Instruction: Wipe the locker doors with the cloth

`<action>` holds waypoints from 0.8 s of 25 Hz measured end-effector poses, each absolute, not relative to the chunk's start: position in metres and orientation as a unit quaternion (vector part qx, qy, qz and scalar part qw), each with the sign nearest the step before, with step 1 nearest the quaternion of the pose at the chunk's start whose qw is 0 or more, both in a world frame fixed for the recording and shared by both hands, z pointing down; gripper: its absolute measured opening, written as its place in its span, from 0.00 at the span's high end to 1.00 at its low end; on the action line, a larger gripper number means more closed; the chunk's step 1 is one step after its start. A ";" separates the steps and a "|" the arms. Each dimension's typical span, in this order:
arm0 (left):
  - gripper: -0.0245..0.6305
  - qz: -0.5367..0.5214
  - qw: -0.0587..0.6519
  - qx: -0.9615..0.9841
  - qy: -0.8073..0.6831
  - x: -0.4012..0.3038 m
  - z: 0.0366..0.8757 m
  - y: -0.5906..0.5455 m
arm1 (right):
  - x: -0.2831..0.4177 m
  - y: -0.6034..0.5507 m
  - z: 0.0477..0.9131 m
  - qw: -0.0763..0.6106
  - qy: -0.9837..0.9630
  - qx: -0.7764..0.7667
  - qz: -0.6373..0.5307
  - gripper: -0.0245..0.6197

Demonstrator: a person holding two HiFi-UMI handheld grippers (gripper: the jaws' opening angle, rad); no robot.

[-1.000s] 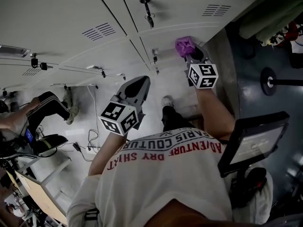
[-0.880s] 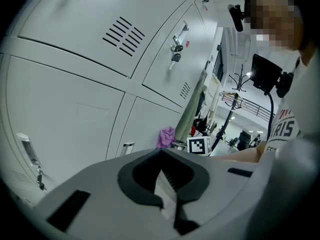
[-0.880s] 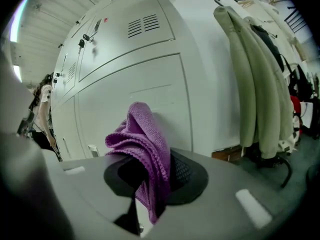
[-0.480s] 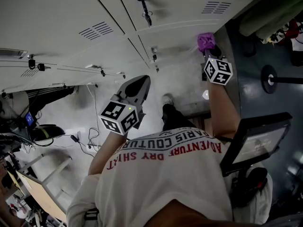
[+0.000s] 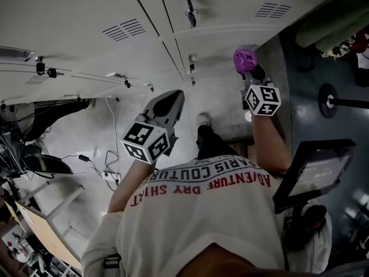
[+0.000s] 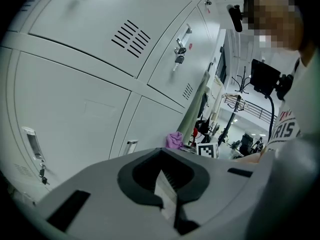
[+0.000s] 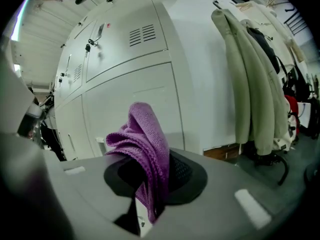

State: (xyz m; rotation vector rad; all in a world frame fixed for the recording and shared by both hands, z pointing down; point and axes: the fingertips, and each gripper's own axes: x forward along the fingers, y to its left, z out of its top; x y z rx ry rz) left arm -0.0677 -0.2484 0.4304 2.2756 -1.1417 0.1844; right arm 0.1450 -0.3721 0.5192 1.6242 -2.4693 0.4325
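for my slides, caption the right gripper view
Right gripper clamps a purple cloth before white locker doors, coats hanging alongside

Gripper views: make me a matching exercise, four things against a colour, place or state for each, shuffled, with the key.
Things:
1. cloth
2. left gripper
3. right gripper
4. coat

Matches:
A. hangs beside the lockers
B. shut, nothing between the jaws
C. purple
D. shut on the cloth

Pairs: 1-C, 2-B, 3-D, 4-A
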 end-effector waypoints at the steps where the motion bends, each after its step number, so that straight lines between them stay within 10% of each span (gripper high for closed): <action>1: 0.96 0.068 0.291 0.852 -0.431 -0.070 0.431 -0.248 | 0.136 -0.367 0.521 0.076 -0.830 0.533 0.147 0.85; 20: 0.96 0.066 0.312 0.812 -0.490 -0.123 0.461 -0.228 | -0.011 -0.350 0.603 0.135 -0.878 0.424 0.178 0.85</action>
